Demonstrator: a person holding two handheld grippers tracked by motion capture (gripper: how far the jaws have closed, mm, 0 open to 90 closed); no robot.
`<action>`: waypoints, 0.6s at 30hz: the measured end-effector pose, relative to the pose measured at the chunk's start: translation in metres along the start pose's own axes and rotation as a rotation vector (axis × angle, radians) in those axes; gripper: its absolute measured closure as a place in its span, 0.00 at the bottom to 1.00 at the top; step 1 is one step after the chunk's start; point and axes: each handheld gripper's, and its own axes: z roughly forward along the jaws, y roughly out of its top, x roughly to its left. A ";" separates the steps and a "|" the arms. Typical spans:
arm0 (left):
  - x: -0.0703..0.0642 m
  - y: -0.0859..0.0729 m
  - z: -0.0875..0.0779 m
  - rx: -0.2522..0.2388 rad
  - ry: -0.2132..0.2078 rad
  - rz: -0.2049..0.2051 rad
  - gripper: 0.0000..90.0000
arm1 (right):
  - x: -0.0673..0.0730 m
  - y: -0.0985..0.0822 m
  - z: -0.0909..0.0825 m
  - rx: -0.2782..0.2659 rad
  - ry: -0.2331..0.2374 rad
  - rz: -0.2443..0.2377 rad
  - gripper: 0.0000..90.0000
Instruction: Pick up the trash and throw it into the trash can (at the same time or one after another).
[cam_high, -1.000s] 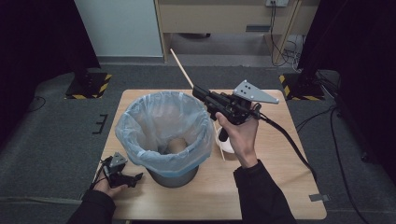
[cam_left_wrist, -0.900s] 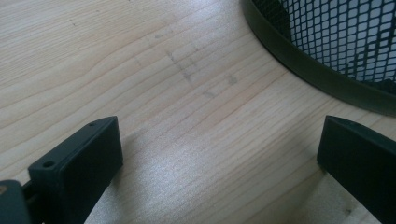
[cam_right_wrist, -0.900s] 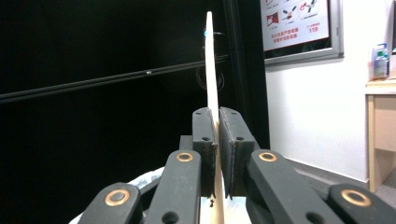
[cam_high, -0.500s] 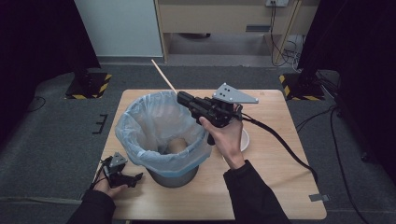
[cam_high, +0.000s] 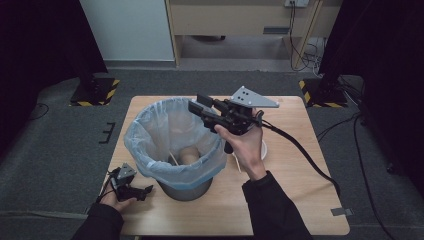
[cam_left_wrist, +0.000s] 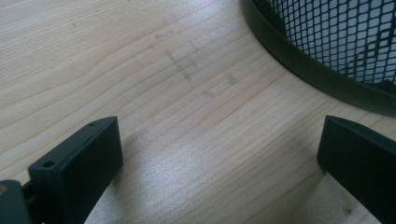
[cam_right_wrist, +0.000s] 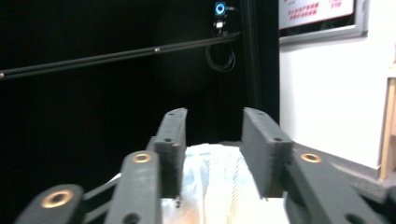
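Bin (cam_high: 172, 145), bag-lined, stands mid-bench; a stick (cam_high: 173, 159) and a tan lump (cam_high: 189, 155) lie inside it. My right hand-held gripper (cam_high: 197, 106) hangs over the rim, jaws parted, nothing between them. Reads as the drop step just done. My left hand-held gripper (cam_high: 148, 190) rests released on the bench (cam_high: 300, 200) beside the bin's base. Next, probably: fetch more from near the white dish (cam_high: 263, 149), clearing the bag's edge.

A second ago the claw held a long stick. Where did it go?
The right claw swung left over the bin and let go; its jaws now stand open and empty. A stick now lies inside the bin. The left claw stayed low on the table, open, beside the bin.
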 end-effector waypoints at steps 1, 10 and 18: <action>0.000 0.000 0.000 0.000 0.000 0.000 0.00 | -0.001 0.003 -0.003 -0.011 -0.007 -0.003 0.59; 0.000 0.000 0.000 0.000 0.000 0.000 0.00 | -0.031 0.014 -0.049 -0.048 -0.113 0.027 0.46; 0.000 0.000 0.000 0.000 0.000 0.000 0.00 | -0.053 -0.005 -0.073 0.016 -0.244 0.028 0.39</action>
